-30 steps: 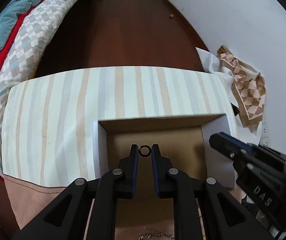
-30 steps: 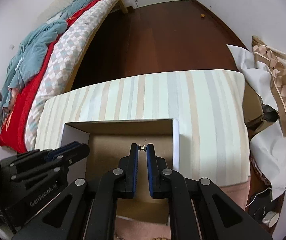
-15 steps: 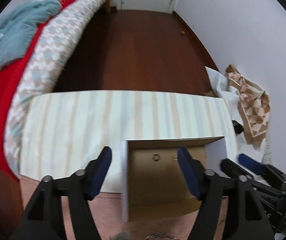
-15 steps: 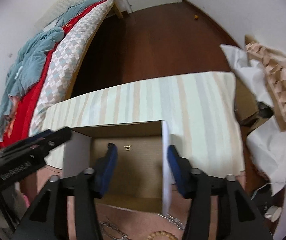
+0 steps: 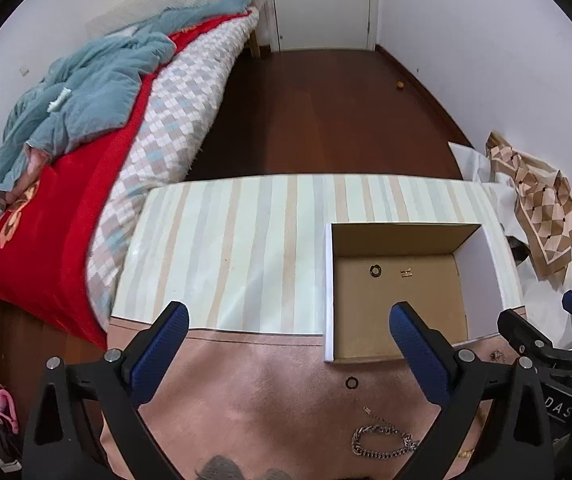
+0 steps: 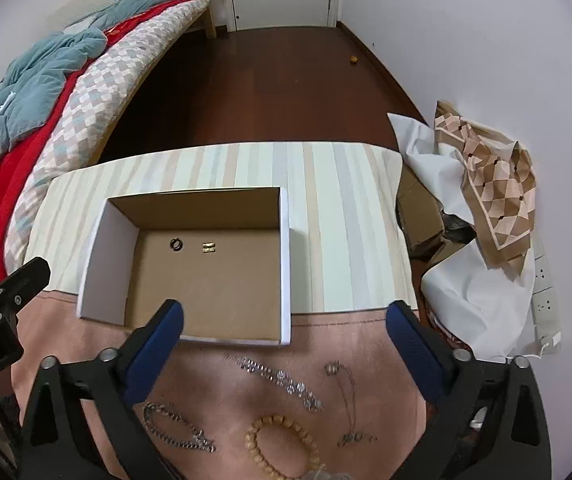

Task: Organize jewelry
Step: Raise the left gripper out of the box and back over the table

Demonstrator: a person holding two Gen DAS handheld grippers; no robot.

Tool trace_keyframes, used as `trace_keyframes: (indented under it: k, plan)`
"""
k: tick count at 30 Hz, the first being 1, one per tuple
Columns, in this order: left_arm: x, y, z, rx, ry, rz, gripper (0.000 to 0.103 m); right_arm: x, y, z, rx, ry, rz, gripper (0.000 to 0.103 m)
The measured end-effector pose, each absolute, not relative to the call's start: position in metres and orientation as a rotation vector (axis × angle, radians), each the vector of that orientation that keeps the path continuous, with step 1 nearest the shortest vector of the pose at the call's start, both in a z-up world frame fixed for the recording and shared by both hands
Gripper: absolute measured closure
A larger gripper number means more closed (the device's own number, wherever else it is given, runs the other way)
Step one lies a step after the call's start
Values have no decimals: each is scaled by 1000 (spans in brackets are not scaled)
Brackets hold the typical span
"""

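1. The table [image 6: 346, 200] has a striped cloth at the back and a pinkish one up front, so there's a soft surface where small stuff won't roll off.
2. The cardboard box [image 6: 286, 260] sits open-topped across the seam of the two cloths, right behind the loose jewelry, which I'd guess is to keep each drop-off short.
3. Left gripper [image 5: 286, 344] is spread wide and holding nothing, hanging above the pink cloth in front of the box.
4. Right gripper [image 6: 286, 340] is also wide open and empty, hovering over the box's front edge with the pile below it.
5. Waiting on the pink cloth: a wooden bead bracelet [image 6: 281, 446], a silver chain [image 6: 177, 428], a sparkly strand [image 6: 277, 380] and a thin necklace [image 6: 346, 400]. All lie apart, so each looks easy to pick singly.
6. Already in the box: a dark ring [image 6: 176, 244] and a gold earring pair [image 6: 208, 247], side by side near the back wall.
7. One more small ring [image 5: 352, 382] lies just outside the box front.
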State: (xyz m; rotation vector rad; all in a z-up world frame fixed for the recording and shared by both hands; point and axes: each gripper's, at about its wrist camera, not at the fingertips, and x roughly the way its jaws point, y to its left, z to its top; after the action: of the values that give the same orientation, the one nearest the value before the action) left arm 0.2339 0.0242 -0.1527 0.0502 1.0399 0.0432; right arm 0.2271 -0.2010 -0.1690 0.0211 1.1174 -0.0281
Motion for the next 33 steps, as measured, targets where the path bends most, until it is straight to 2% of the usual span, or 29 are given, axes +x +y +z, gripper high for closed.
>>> trace_keyframes:
  k: [13, 23, 28, 33]
  plan:
    - [175, 32, -97, 13, 925, 52, 0, 167, -191, -99, -17, 977, -28, 0]
    - [139, 36, -78, 22, 881, 77, 0, 127, -188, -69, 32, 907, 15, 0]
    - [131, 34, -87, 40, 880, 122, 0, 117, -219, -78, 148, 896, -8, 0]
    - [138, 31, -128, 54, 961, 139, 0, 121, -262, -124, 238, 992, -85, 1]
